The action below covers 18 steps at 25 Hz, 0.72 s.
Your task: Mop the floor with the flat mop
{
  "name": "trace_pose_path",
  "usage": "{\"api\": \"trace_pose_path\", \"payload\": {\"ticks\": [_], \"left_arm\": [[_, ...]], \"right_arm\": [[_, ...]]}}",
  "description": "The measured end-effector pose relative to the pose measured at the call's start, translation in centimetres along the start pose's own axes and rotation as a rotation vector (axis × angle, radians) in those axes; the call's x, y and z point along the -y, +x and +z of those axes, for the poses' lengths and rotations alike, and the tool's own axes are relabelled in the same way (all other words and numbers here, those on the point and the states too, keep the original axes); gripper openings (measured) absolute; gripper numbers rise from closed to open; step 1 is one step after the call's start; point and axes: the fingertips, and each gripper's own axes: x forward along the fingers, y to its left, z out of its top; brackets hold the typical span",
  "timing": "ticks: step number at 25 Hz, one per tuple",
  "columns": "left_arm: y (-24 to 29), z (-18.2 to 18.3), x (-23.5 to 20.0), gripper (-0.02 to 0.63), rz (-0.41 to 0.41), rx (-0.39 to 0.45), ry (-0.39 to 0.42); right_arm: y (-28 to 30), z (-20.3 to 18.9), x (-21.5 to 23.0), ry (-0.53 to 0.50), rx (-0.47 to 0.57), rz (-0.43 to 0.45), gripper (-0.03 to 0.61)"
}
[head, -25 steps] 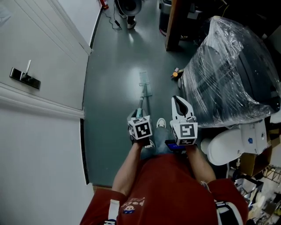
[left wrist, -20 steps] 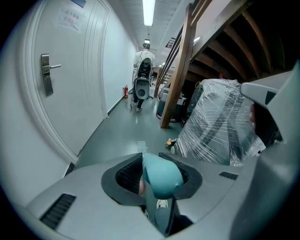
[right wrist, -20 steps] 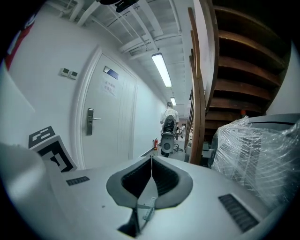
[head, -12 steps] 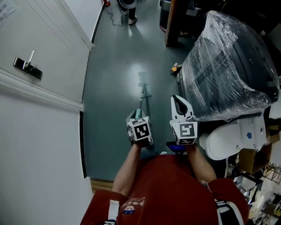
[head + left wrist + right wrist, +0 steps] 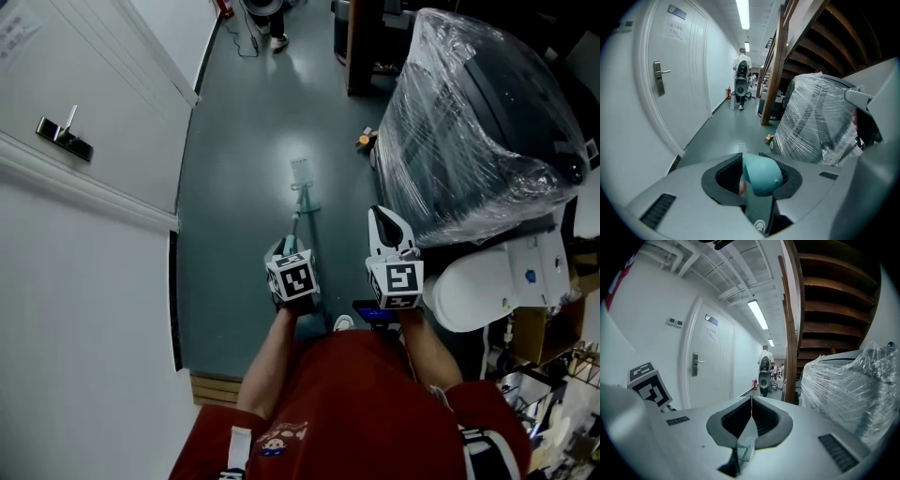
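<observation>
Grey corridor floor [image 5: 234, 187] runs ahead of me between a white door [image 5: 84, 103] and a plastic-wrapped bundle [image 5: 469, 131]. My left gripper [image 5: 286, 251] is clamped on the mop handle [image 5: 761, 174], with the mop head [image 5: 301, 172] flat on the floor ahead. My right gripper [image 5: 384, 223] has its jaws pressed together, holding nothing.

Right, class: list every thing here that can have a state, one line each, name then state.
flat mop: head down flat on the floor, pole tilted.
left claw: shut on the flat mop's handle.
right claw: shut, empty.
door: closed.
ceiling light: on.
bulky object: wrapped in clear film.
</observation>
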Motion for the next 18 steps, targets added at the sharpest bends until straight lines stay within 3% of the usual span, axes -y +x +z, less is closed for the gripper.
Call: {"api": "trace_pose_path", "payload": {"ticks": [10,18], "left_arm": [[-5.5,-6.6,3.2,0.123,0.023,-0.010,0.012],[-8.5,-10.3,4.4,0.123,0.021,-0.021,0.025]], "right_arm": [[-8.0,-1.4,-0.2,0.025,0.029,0.029,0.018],[-13.1,-4.1,-0.5,0.052,-0.014,0.003,0.018]]}}
